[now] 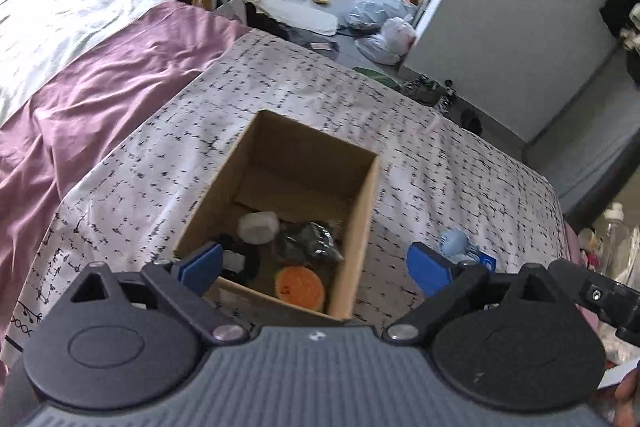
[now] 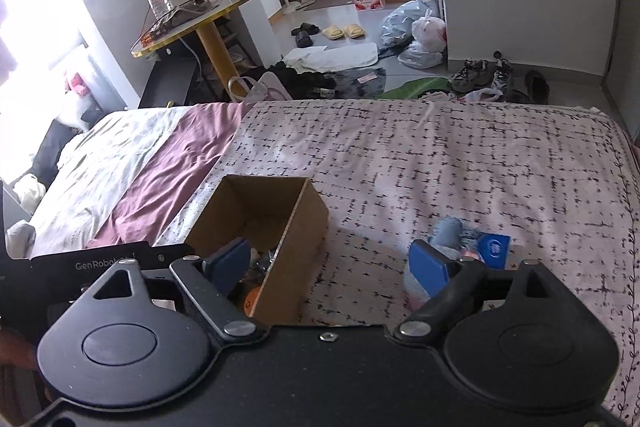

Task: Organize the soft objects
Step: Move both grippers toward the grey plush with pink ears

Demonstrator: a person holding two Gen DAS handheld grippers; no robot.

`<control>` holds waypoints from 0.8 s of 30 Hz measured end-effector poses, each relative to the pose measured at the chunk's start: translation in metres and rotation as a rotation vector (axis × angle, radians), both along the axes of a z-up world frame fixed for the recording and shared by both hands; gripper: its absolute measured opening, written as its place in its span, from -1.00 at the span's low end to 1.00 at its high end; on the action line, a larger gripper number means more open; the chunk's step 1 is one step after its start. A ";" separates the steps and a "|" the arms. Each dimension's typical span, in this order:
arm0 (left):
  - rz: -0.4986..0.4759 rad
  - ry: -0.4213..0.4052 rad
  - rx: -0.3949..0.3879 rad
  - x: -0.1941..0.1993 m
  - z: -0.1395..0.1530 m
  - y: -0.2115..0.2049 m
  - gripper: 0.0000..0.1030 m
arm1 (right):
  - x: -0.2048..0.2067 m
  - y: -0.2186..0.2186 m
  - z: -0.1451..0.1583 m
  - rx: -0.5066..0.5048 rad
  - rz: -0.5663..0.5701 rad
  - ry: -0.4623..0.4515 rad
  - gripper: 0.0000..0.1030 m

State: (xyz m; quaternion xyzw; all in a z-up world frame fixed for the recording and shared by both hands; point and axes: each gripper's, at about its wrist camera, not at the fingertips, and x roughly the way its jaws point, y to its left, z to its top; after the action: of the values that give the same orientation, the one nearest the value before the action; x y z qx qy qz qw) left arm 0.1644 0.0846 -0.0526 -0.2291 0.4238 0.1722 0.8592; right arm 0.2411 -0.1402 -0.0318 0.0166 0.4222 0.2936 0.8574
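You are holding both grippers above a bed covered with a white sheet printed with black dashes [image 1: 420, 163], over a mauve blanket [image 1: 100, 79] lying further back. The left gripper [image 1: 316, 267] is hanging over an open brown cardboard box [image 1: 362, 227] standing on the sheet; its blue-padded fingers [image 1: 202, 263] are standing wide apart and gripping nothing, with the box's near end showing between them. Inside the box several soft items are lying together: an orange round plush [image 1: 300, 287] at the near corner, a pale grey plush [image 1: 259, 226] further in, a dark crumpled item [image 1: 310, 243] beside it, and a black-and-white piece [image 1: 236, 261] by the left wall; what these last items are, the blur is not allowing you to tell. The right gripper [image 2: 330, 267] is pointing down at the sheet just to the right of the same box [image 2: 296, 255], its blue fingers [image 2: 430, 271] likewise spread and empty. A light blue soft toy with a blue tag [image 2: 450, 233] is lying on the sheet outside the box, just beyond the right finger in the right wrist view, and it is appearing near the right finger in the left wrist view as well [image 1: 454, 243]. Whether that finger is touching the toy cannot be told. Part of the right gripper is showing at the right edge of the left wrist view.
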 end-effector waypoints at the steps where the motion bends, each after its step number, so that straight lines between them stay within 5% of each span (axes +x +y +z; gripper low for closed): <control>1: -0.007 0.001 0.008 0.001 0.001 -0.006 0.91 | 0.000 -0.005 0.000 0.004 -0.003 0.001 0.69; 24: -0.098 -0.011 -0.022 0.035 -0.012 -0.084 0.91 | 0.016 -0.088 -0.031 0.066 -0.108 0.084 0.53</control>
State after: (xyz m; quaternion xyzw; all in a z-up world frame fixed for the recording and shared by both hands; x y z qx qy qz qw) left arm 0.1999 0.0006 -0.0647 -0.2184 0.4318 0.1239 0.8663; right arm 0.2573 -0.2285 -0.0625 0.0799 0.4464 0.2597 0.8526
